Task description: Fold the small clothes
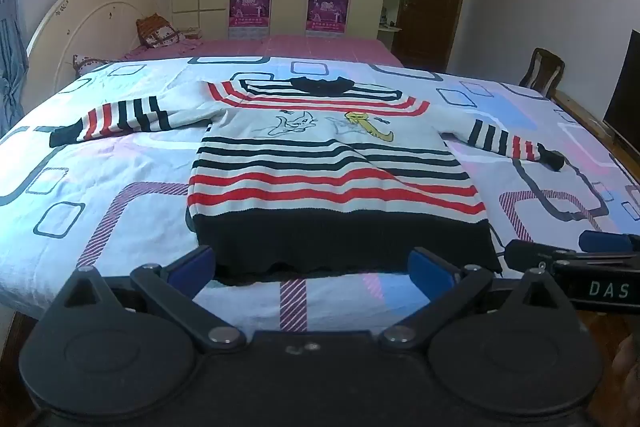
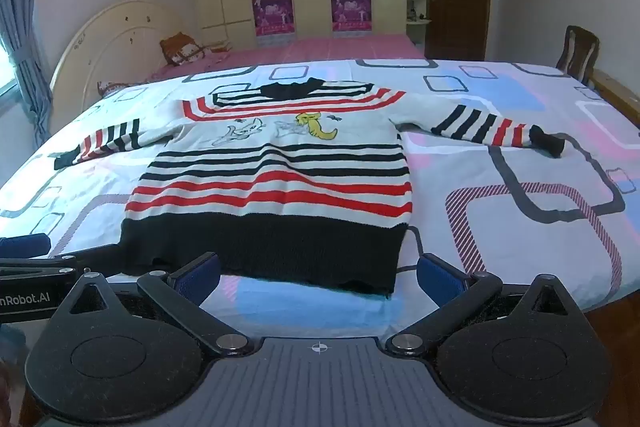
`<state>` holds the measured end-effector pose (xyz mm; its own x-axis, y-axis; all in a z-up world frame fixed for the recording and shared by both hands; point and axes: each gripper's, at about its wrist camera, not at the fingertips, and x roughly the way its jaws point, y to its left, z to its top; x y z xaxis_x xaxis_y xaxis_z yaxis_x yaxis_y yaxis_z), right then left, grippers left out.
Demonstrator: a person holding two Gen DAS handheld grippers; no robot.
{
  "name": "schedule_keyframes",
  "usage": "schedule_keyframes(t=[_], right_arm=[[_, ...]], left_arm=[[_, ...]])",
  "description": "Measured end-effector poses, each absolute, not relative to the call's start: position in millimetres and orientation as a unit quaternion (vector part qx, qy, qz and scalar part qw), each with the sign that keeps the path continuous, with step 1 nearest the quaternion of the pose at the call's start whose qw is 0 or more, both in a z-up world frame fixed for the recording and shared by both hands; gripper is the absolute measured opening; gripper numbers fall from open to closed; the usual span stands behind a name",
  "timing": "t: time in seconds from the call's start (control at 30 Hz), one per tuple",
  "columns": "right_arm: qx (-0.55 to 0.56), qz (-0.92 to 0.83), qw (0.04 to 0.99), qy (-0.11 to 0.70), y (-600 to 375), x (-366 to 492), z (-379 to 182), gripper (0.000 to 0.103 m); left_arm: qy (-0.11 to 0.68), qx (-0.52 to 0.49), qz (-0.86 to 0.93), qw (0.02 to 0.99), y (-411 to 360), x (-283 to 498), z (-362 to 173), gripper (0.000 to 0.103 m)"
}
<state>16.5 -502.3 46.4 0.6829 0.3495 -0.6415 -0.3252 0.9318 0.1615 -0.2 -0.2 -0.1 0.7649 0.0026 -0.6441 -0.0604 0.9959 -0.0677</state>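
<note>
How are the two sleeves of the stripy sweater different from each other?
The picture-left sleeve shows its red stripes close to the cuff and its black stripes close to the body; so does the picture-right sleeve, mirrored. The left sleeve runs almost straight sideways, while the right sleeve slants down toward the near edge of the bed. The left sleeve's cuff lies flat; the right sleeve's cuff curls over. Both lie spread out with black cuffs.

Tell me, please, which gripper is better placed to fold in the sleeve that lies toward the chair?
Probably the right gripper: open, near the sweater's hem corner on that sleeve's side. The left gripper sits farther away.
</note>
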Motion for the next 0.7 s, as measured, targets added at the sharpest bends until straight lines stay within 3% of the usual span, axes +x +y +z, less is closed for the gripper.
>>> schedule_keyframes(t=[0.7], right_arm=[[0.019, 0.184, 0.918, 0.35, -503.1, 15.1, 49.0, 0.103]], left_arm=[[0.344, -0.038, 0.018, 0.938, -3.2, -3.5, 2.0, 0.103]])
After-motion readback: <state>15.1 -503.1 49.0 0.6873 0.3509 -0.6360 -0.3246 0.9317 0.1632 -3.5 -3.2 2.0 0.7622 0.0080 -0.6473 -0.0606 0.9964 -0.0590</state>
